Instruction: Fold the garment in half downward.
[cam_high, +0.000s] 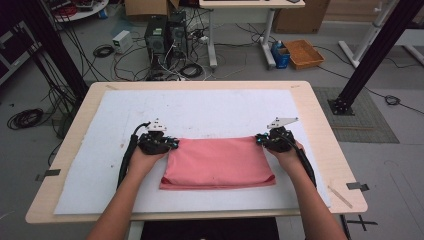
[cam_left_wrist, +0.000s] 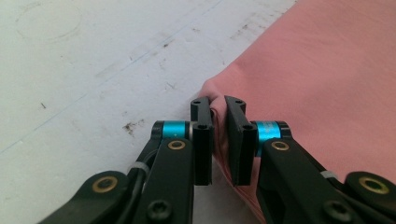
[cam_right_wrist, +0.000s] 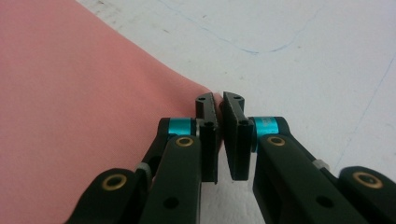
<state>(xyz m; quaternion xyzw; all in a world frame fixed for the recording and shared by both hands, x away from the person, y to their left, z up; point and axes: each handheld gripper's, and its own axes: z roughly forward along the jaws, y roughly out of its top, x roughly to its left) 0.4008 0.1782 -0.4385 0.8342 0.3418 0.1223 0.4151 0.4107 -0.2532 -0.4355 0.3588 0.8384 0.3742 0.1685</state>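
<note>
A pink cloth (cam_high: 217, 162) lies folded on the white sheet (cam_high: 200, 110) that covers the table (cam_high: 320, 130), toward the near edge. The left gripper (cam_high: 172, 143) pinches the cloth's far left corner — its fingers (cam_left_wrist: 202, 140) stand narrow, with a fold of pink fabric pressed between them. The right gripper (cam_high: 260, 140) clamps the far right corner the same way (fingers (cam_right_wrist: 236, 140) nearly together on the cloth's edge). Both hands rest low at the cloth's sides.

The pink cloth (cam_left_wrist: 327, 70) runs past the picture's right edge beyond the left gripper (cam_left_wrist: 218, 105); its pinched corner lies hidden between the jaws.
</note>
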